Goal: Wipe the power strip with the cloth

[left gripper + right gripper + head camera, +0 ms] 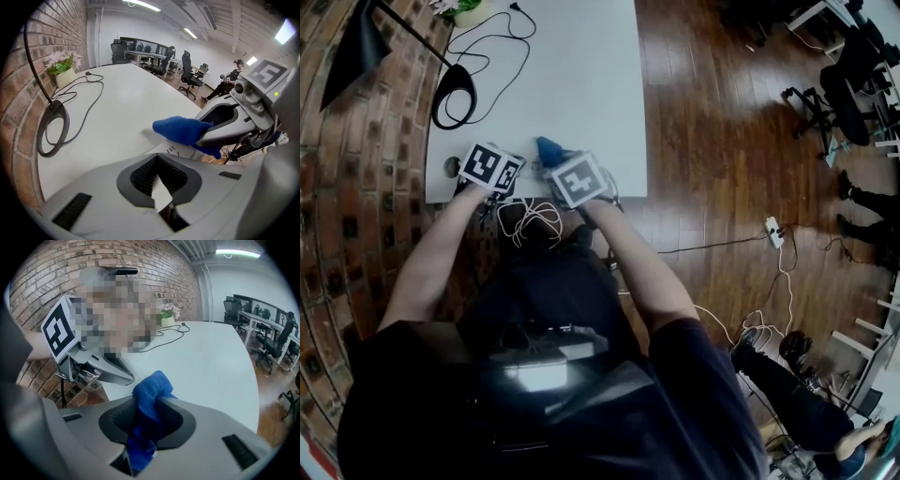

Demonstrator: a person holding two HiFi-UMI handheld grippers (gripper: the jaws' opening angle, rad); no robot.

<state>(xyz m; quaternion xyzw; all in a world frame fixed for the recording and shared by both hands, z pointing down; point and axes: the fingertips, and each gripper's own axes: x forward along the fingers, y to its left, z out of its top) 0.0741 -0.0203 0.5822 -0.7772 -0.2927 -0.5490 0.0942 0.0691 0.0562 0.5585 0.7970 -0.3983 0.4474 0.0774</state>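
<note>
Cloth (150,385), blue and bunched, sat clamped between the right gripper's (147,405) fingers, poking past their tips over the white table (211,366); the left gripper's (158,161) fingers were together.

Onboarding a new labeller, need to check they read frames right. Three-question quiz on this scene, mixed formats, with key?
1. Pick one: the right tongs are shut on A) a sponge B) a blue cloth C) a cable.
2. True or false: the left tongs stand wide open.
3. Fill in: the black cable loop lies on the table beside the ___ wall.
Key: 1 B. 2 false, shut. 3 brick.
</note>
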